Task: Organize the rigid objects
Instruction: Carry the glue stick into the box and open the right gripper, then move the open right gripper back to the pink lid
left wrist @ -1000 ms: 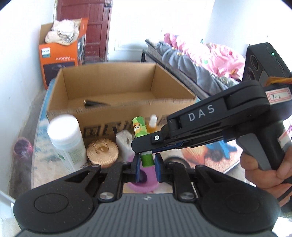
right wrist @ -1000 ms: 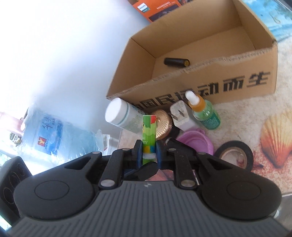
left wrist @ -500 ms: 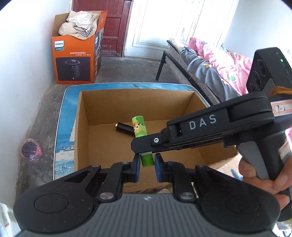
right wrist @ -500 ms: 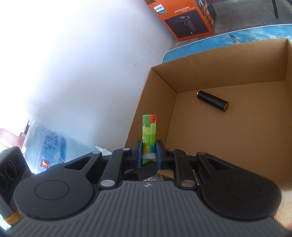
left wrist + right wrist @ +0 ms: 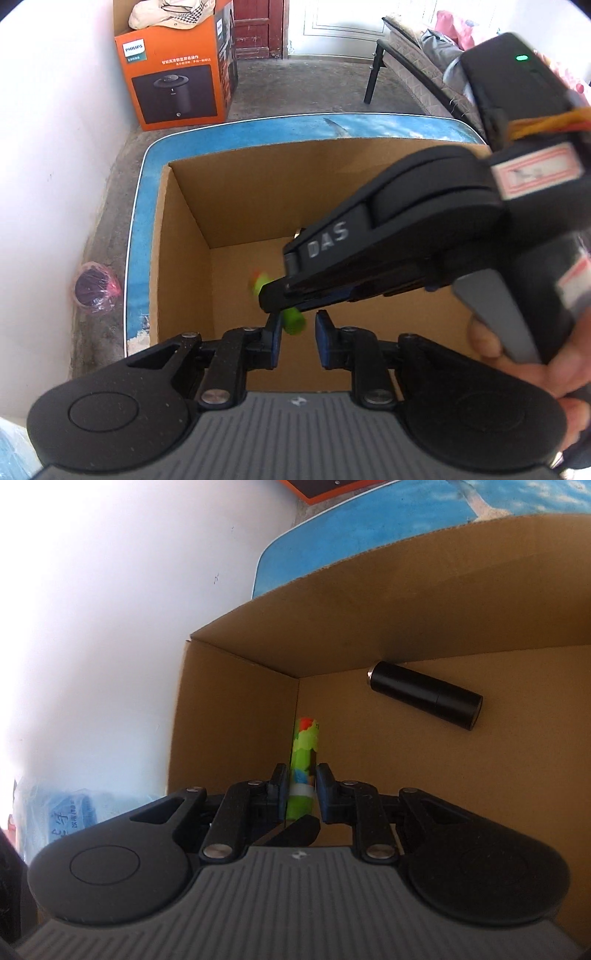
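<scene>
One green tube (image 5: 303,775) | between right hand-held gripper (image 5: 301,786) fingers | seemingly loose

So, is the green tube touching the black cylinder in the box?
Apart. The right wrist view shows bare floor of the cardboard box between the green tube, held in the right tongs, and the black cylinder lying nearer the far wall.

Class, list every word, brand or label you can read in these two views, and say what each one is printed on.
"PHILIPS": on the orange box by the wall; the Chinese lines beneath it are too small to read.
"DAS": on the right gripper.
Red-bordered sticker on that gripper: blurred.
Blue water-bottle label: Chinese print, blurred.
Green tube: pictures only.
</scene>
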